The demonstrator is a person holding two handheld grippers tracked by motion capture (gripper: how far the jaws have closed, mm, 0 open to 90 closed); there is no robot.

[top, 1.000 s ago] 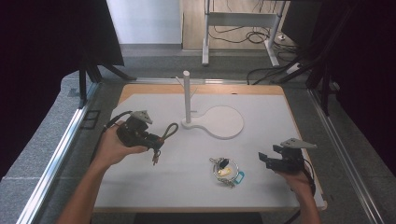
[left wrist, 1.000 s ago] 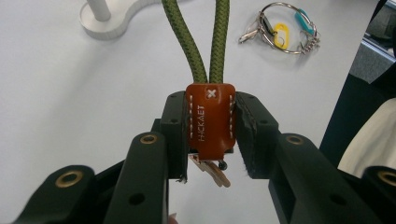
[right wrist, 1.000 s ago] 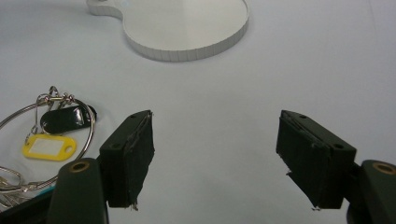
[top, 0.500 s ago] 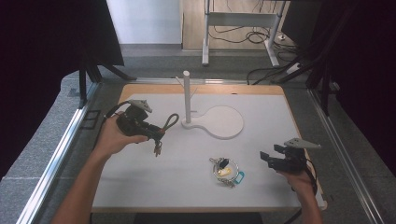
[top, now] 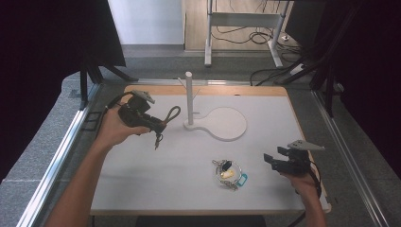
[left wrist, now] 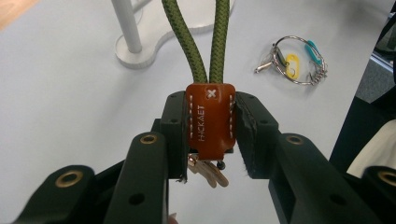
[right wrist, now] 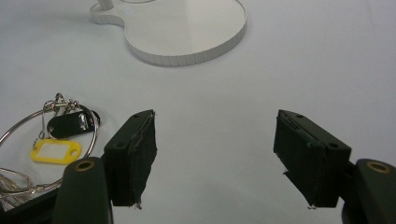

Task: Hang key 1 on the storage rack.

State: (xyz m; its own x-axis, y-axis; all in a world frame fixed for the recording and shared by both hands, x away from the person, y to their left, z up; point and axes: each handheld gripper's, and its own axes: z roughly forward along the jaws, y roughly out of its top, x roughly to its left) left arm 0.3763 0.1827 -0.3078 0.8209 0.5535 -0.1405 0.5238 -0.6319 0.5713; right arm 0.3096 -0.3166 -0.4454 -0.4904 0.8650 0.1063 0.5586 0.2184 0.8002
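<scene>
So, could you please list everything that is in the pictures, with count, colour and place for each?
white board: one, white, covers the table top.
stand: one, white, upright post on a flat round base, at the far middle of the board.
key ring: one, metal ring with yellow, black and teal tags, lies on the board near the right gripper.
keychain: one, olive green cord loop with a brown leather tab, clamped in the left gripper, above the board.
desk frame: one, grey, on the floor beyond the table.
left gripper: one, black, shut on the keychain, left of the stand.
right gripper: one, black, open, at the near right.
</scene>
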